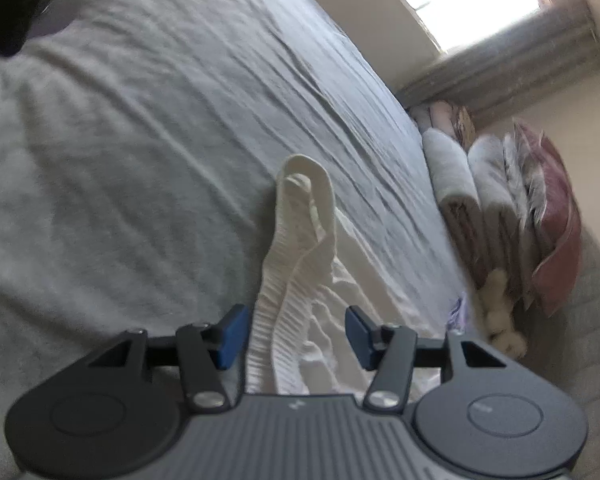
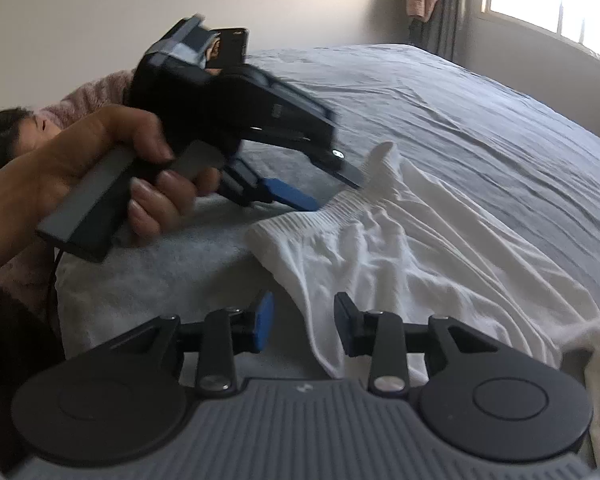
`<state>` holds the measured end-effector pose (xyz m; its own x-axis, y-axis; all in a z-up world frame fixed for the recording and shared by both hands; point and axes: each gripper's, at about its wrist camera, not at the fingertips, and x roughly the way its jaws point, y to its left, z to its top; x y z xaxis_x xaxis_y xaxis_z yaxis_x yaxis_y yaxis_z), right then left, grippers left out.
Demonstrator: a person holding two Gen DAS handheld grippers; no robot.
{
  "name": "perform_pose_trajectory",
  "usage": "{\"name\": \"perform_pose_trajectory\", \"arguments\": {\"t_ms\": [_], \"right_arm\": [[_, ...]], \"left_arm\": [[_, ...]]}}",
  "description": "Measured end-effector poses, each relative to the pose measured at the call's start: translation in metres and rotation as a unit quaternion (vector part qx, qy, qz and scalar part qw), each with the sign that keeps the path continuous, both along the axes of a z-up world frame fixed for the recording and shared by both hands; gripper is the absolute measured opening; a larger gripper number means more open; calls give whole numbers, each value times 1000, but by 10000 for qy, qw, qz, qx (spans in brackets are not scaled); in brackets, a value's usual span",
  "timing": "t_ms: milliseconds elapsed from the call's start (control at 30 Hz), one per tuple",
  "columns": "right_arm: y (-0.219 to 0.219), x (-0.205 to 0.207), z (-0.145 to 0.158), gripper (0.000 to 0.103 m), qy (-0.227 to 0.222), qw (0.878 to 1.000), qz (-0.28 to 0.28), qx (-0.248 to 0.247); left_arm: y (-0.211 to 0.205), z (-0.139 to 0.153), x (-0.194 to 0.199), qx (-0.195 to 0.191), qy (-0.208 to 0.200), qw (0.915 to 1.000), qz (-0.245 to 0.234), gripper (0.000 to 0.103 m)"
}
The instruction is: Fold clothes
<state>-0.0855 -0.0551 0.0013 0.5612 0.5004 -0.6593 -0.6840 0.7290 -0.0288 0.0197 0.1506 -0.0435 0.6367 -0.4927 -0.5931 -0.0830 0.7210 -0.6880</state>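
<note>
A white garment (image 2: pixel 412 256) with a ribbed elastic waistband (image 2: pixel 340 206) lies crumpled on the grey bedsheet (image 2: pixel 440 92), near the bed's front edge. In the left wrist view the waistband (image 1: pixel 284 264) runs up between my left gripper's (image 1: pixel 296 332) wide-apart blue pads (image 1: pixel 232 334); it is open. The right wrist view shows a hand (image 2: pixel 100 168) holding that left gripper (image 2: pixel 324 188) at the waistband. My right gripper (image 2: pixel 304 322) is open, hovering over the garment's near edge, with nothing clamped.
Folded blankets and a pink pillow (image 1: pixel 500 208) are stacked at the bed's far side, beside a grey curtain under a window (image 1: pixel 460 0). A dark object (image 1: pixel 8 4) sits at the sheet's upper left. A pink blanket (image 2: pixel 92 92) and a person's head lie left.
</note>
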Motion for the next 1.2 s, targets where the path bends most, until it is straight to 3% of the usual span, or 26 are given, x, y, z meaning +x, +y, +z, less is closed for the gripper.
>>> {"name": "perform_pose_trajectory", "arguments": {"t_ms": [133, 367, 500, 567, 667, 800, 867, 967, 1000, 1133, 1200], "right_arm": [[-12, 13, 6, 38, 60, 9995, -253, 188], [-44, 34, 17, 38, 240, 9940, -836, 661], [-47, 37, 18, 38, 394, 9899, -1075, 830], [-45, 39, 17, 38, 418, 9890, -1120, 865], [-44, 42, 16, 38, 438, 9881, -1160, 907], [-42, 45, 14, 38, 476, 9873, -1178, 948], [-41, 49, 13, 38, 524, 9867, -1193, 976], [-41, 61, 14, 40, 638, 9832, -1321, 1086], [-42, 67, 14, 40, 743, 9805, -1388, 1178], [-38, 95, 18, 42, 1135, 9717, -1460, 1472], [-23, 107, 17, 44, 1173, 9729, -1492, 1319]], "left_arm": [[-11, 6, -9, 529, -97, 9979, -370, 42], [-9, 11, -45, 654, 42, 9941, -865, 42], [-2, 9, -56, 466, 260, 9939, -961, 42], [5, 5, -62, 166, 437, 9950, -884, 43], [13, -5, -67, -468, 650, 9953, -538, 49], [15, -21, -76, -1323, 689, 9870, 594, 53], [9, -23, -82, -1346, 595, 9836, 1043, 48], [2, -27, -89, -1291, 596, 9782, 1516, 20], [1, -29, -90, -1274, 660, 9766, 1599, 6], [0, -28, -98, -1137, 647, 9767, 1699, 5], [-3, -24, -103, -938, 569, 9800, 1662, 5]]}}
